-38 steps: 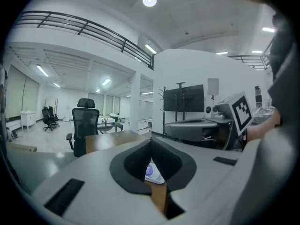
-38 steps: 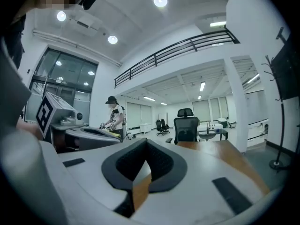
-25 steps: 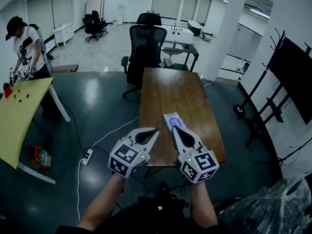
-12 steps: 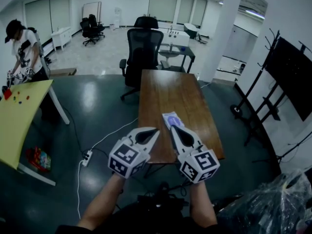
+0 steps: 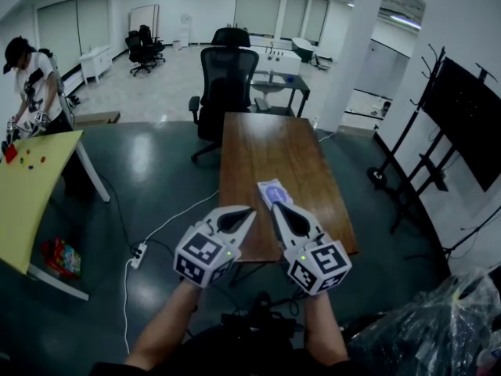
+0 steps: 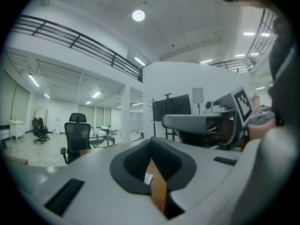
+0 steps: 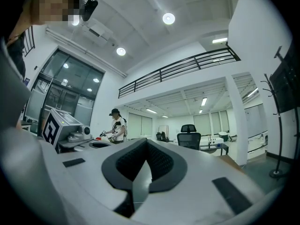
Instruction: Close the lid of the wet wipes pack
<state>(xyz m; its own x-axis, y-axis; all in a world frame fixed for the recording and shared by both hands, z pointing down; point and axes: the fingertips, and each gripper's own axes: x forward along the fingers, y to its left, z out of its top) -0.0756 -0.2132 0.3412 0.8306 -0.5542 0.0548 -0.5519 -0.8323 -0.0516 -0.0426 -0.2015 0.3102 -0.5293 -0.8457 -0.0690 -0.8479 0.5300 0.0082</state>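
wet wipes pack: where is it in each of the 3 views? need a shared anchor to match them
Head view: wet wipes pack lies at the near end of the wooden table.
Left gripper view: small white patch on the wood, low centre between the jaws; probably the pack.
Right gripper view: not in it.
Shared landmark: the black office chair, in all three.

Grey-white left hand-held gripper (image 5: 249, 211), matching right hand-held gripper (image 5: 275, 206), black-and-white marker cubes (image 5: 205, 254), possibly dark clothing (image 5: 250, 343)

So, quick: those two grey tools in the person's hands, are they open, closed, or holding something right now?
Left grey two-jaw tool: closed, holding nothing.
Right grey two-jaw tool: closed, holding nothing.
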